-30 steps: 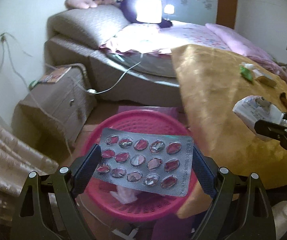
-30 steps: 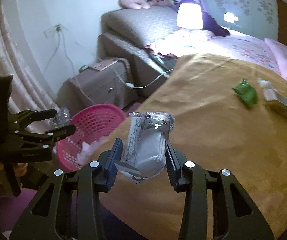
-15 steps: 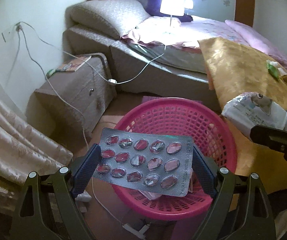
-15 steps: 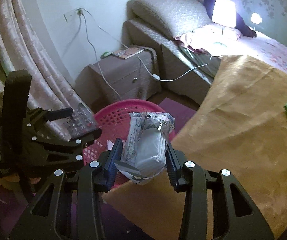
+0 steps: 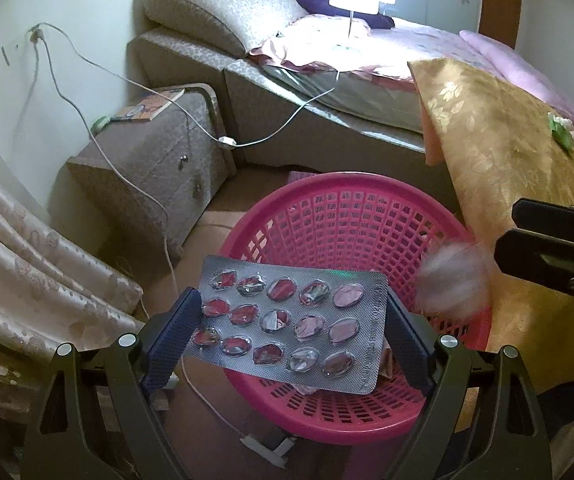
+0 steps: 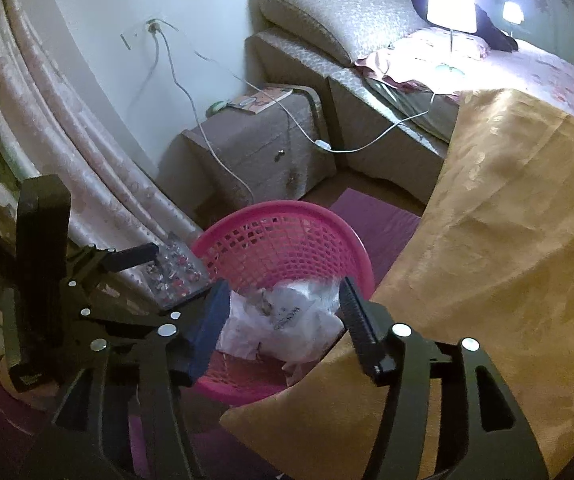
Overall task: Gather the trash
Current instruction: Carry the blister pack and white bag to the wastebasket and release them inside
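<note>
Left gripper (image 5: 287, 322) is clamped on the blister pack (image 5: 287, 318), which hangs flat just above the near rim of the pink basket (image 5: 351, 192). Right gripper (image 6: 283, 320) has its jaws spread, nothing between them; a blurred white wrapper (image 5: 453, 280) is falling just past its tips into the basket, where crumpled plastic (image 6: 287, 320) lies. Judging by this, one piece is in and the pack is next. A green scrap (image 5: 563, 136) waits well off on the gold cloth (image 5: 499, 152).
</note>
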Demonstrator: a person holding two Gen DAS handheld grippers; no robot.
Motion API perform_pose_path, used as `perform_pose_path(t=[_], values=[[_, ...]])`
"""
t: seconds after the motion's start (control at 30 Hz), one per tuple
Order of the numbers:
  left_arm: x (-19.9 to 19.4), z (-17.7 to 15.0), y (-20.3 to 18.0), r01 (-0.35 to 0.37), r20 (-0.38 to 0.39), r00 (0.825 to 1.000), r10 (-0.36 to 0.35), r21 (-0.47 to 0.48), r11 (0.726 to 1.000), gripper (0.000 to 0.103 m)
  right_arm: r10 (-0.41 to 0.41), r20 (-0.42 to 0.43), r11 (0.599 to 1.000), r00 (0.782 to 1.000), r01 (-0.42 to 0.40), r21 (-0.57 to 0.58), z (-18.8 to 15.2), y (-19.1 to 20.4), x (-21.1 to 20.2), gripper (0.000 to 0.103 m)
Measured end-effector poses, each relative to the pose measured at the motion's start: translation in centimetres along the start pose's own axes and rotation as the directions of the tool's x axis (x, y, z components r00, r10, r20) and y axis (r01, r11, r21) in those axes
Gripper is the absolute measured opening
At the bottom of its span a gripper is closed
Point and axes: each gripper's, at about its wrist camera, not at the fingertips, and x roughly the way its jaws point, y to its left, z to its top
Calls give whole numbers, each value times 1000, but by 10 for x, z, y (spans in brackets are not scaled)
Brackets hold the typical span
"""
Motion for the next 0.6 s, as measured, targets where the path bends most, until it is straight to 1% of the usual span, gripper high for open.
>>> perform_pose_path(t=[0.2, 0.4, 0.6], values=[[0, -1, 3, 6, -7, 1000, -6, -23, 1000, 85, -2, 12, 1000, 1000, 2, 13, -1, -3, -4, 61], [0, -2, 2, 7, -5, 1000, -7, -17, 1000, 85, -10, 31, 999, 999, 9, 31, -4, -8, -12, 63], [0, 0, -1, 42, -10, 999, -42, -10, 999, 85, -16, 41, 998, 999, 14, 59, -10, -17, -19, 63]])
